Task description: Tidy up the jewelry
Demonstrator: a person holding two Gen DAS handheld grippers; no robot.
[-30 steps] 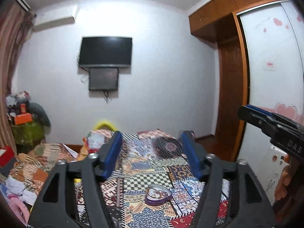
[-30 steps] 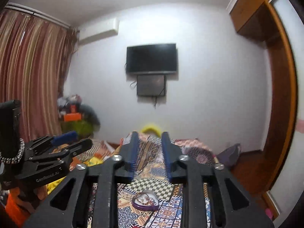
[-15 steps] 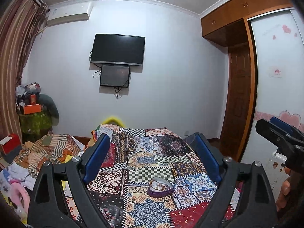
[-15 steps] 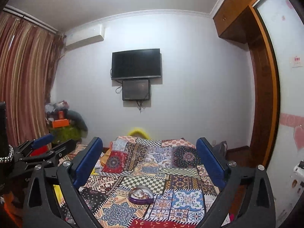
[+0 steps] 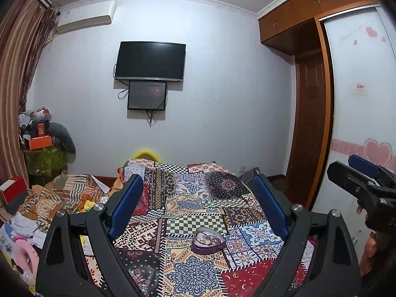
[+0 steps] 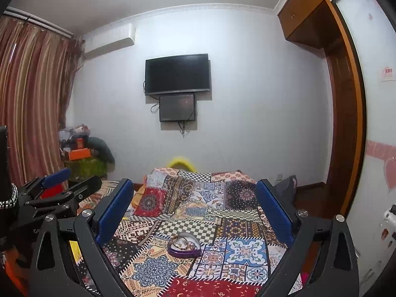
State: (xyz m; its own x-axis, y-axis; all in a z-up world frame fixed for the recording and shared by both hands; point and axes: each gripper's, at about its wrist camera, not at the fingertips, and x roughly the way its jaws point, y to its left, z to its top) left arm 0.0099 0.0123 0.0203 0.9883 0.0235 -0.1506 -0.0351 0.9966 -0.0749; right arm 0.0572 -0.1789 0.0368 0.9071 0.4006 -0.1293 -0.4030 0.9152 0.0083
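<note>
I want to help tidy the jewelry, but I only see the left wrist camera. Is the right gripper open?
Observer: Yes. In the right wrist view the right gripper is wide open, nothing between its jaws.
Operator: Is the heart box near it?
Observer: The heart box lies on the bed just ahead of it, untouched.
Operator: Anything behind the left gripper?
Observer: A beaded band shows right behind the left gripper, at the picture's left edge.
</note>
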